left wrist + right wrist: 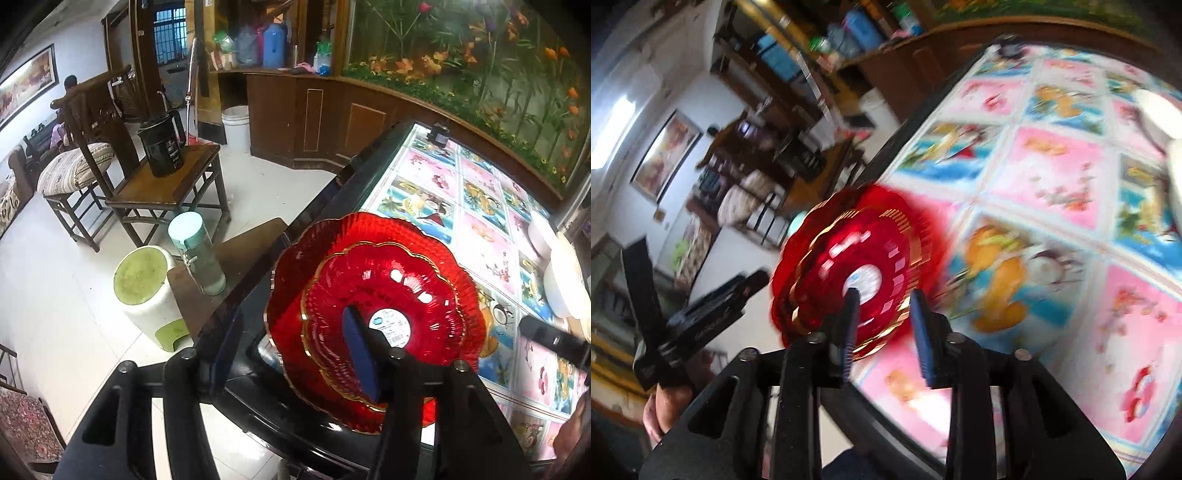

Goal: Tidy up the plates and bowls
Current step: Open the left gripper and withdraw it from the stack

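Note:
Two red scalloped glass plates with gold rims lie stacked, the small plate (384, 295) inside the large plate (295, 280), at the near left corner of the table (480, 206). My left gripper (288, 332) is open and straddles the stack's left rim: one pad hangs outside the table edge and the other is over the small plate's white label. In the blurred right wrist view the same red plates (849, 266) lie just ahead. My right gripper (886, 328) is open over their near rim, with a clear gap between the pads and nothing held.
White bowls (561, 277) and a pale dish (539, 232) stand at the table's right edge. Beside the table are a wooden stool with a clear bottle (199, 254), a green-topped stool (144, 291) and chairs. A hand (665, 406) holds the other tool at the left.

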Tool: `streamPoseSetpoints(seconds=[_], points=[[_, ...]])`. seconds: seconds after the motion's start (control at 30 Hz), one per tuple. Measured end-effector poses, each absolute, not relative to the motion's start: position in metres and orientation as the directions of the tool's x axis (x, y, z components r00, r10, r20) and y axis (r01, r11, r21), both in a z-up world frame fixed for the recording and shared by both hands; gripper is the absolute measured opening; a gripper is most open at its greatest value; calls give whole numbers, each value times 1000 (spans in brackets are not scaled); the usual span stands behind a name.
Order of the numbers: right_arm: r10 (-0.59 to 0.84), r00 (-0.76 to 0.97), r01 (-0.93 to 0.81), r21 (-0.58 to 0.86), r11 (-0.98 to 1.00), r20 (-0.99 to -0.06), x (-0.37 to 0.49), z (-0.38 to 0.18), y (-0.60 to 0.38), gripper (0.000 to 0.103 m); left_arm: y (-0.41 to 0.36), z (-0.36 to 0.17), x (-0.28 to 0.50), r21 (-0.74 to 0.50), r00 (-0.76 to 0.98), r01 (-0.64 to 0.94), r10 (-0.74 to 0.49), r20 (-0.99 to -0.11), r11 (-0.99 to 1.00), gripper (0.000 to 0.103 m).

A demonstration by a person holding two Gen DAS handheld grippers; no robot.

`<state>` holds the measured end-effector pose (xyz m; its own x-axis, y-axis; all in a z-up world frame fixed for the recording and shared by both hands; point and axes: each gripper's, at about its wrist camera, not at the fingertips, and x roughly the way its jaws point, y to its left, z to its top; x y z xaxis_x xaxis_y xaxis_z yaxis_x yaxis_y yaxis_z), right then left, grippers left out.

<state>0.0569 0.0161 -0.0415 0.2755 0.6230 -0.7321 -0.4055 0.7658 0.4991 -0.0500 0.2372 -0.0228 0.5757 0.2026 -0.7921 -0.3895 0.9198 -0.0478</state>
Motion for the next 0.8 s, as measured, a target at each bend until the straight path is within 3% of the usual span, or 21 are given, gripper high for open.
streamPoseSetpoints(seconds=[0.07, 0.5, 0.8], points=[[621, 301, -361, 516, 777, -724, 62, -43, 0, 41, 231, -22, -49, -44, 578, -378, 199, -792, 925, 58], [593, 308, -252, 537, 805, -744, 66, -78, -52, 41, 131, -27, -31, -12, 570, -138, 70, -819, 990, 66], [563, 402, -170, 545, 821, -723, 60, -79, -130, 41, 45, -46, -13, -28, 485, 65, -56, -873, 998, 69]])
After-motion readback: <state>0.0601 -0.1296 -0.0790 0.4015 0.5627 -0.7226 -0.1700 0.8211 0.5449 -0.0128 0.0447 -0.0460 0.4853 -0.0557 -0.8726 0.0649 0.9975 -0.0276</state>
